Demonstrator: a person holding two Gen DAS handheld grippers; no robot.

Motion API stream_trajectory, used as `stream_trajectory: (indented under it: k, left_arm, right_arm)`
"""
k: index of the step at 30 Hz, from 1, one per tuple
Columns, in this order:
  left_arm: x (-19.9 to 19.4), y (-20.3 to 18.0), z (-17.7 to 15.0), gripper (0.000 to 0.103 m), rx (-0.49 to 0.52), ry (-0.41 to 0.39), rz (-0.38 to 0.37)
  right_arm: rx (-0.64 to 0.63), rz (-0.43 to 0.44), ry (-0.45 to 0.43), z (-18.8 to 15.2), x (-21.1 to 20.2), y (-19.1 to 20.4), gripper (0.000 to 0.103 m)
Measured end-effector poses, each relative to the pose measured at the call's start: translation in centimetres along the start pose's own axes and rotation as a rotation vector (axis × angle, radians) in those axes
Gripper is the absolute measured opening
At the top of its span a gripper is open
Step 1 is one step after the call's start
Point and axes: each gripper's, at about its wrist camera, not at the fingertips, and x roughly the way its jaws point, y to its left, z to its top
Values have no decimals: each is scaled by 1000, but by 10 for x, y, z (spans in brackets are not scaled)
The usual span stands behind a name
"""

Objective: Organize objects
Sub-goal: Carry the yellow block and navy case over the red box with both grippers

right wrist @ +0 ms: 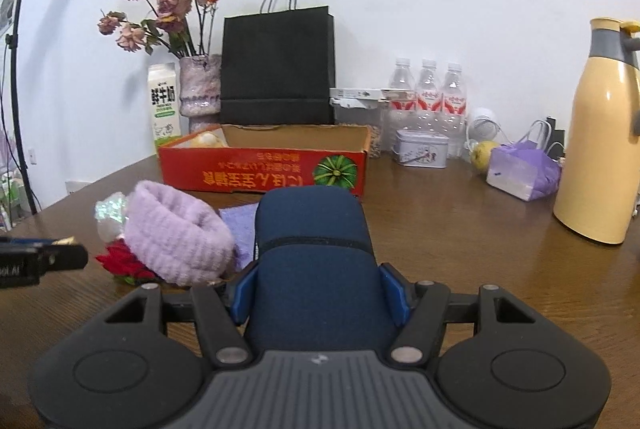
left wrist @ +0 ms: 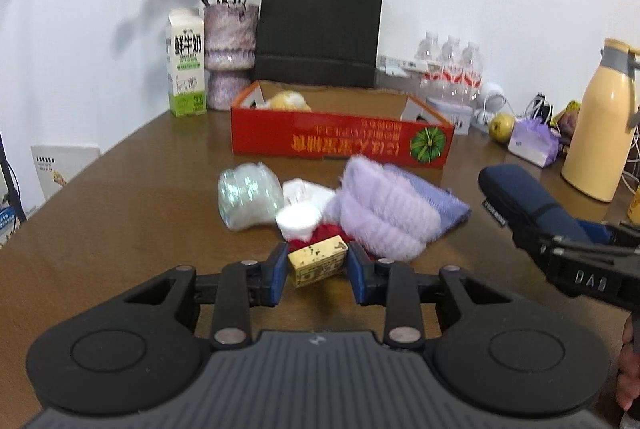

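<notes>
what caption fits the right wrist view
Right tongs gripping a navy case before a red box on the table.

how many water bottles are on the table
3, standing in a row against the back wall, between the black bag and the yellow flask: left bottle, middle bottle, right bottle. More could be hidden behind them.

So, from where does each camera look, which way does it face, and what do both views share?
Left wrist: sits behind the left gripper, shut on a small yellow box; faces the red cardboard box; the right gripper's dark blue case and some fingers show.
Right wrist: sits behind the right gripper, shut on the dark blue case; faces the same box; the left gripper enters at left.
Shared: red box, black paper bag, milk carton, yellow thermos.
</notes>
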Motion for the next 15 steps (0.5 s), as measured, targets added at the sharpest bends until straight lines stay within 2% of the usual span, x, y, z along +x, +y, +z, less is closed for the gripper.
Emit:
stream_trajectory:
  k: [15]
  left_arm:
    - [10, 16, 50, 32, 0, -84, -44]
  right_arm:
    - [-19, 13, -42, 42, 15, 34, 62]
